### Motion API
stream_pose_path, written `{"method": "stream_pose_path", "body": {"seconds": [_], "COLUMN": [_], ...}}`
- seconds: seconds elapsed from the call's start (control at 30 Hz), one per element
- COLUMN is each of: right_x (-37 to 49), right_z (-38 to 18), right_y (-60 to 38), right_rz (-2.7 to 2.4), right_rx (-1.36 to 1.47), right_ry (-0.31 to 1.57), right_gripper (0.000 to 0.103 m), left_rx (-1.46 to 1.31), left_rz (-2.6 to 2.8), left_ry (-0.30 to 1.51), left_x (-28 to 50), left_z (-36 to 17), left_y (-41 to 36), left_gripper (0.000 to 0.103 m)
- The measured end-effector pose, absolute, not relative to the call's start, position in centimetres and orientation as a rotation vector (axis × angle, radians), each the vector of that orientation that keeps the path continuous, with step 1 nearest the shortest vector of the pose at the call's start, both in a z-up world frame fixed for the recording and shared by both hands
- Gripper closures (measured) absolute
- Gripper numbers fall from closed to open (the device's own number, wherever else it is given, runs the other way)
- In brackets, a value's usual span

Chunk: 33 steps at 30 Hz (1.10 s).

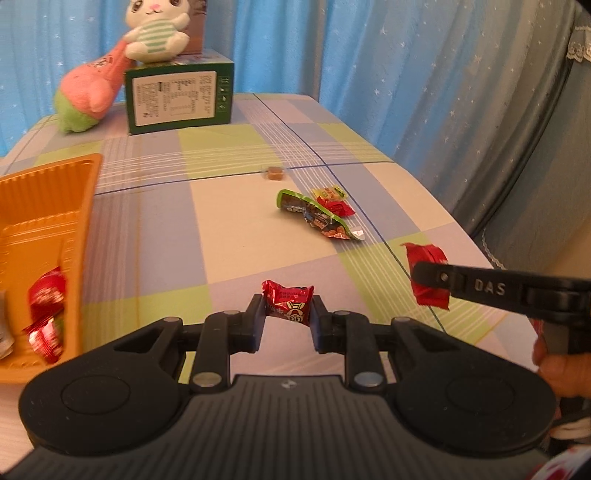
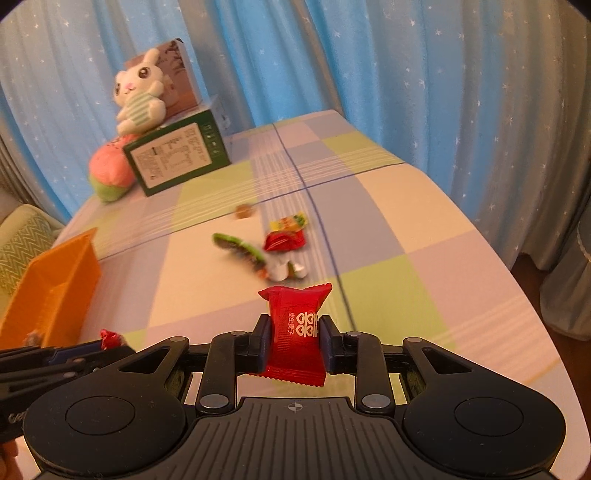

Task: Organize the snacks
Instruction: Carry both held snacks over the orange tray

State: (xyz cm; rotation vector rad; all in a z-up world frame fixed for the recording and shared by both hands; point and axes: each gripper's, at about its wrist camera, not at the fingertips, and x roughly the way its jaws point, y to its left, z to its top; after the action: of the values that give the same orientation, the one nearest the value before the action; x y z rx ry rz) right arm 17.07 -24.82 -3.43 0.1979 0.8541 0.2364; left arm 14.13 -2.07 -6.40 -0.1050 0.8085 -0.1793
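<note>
My left gripper is shut on a dark red candy and holds it above the checked tablecloth. My right gripper is shut on a bright red candy packet; it also shows at the right of the left wrist view. An orange tray at the left holds several red candies. On the cloth lie a green snack bag, a red-and-yellow packet and a small brown sweet.
A green box with a white rabbit plush on it stands at the back, with a pink-and-green plush leaning beside it. Blue starred curtains hang behind. The table's right edge drops off near the right gripper.
</note>
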Motion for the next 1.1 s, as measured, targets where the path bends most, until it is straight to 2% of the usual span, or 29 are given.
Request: {"method": "stream_pose_path", "body": {"seconds": [0.53, 1.1], "right_x": [9.7, 8.4], "right_z": [1.6, 3.6], "right_y": [-19.1, -14.5], "right_rz": [0.344, 0.443], "right_rx": [0.123, 0.051], "right_ry": [0.818, 0.791], "right_gripper": [0.075, 0.075], "left_rx": [-0.112, -0.119], "left_rz": [-0.102, 0.001], "left_ry": [0.754, 0.728], "left_x": [6.9, 3.7], "left_z": [-2.0, 0.1], "left_y": [1.8, 7.2], "left_gripper": [0.081, 0.081]}}
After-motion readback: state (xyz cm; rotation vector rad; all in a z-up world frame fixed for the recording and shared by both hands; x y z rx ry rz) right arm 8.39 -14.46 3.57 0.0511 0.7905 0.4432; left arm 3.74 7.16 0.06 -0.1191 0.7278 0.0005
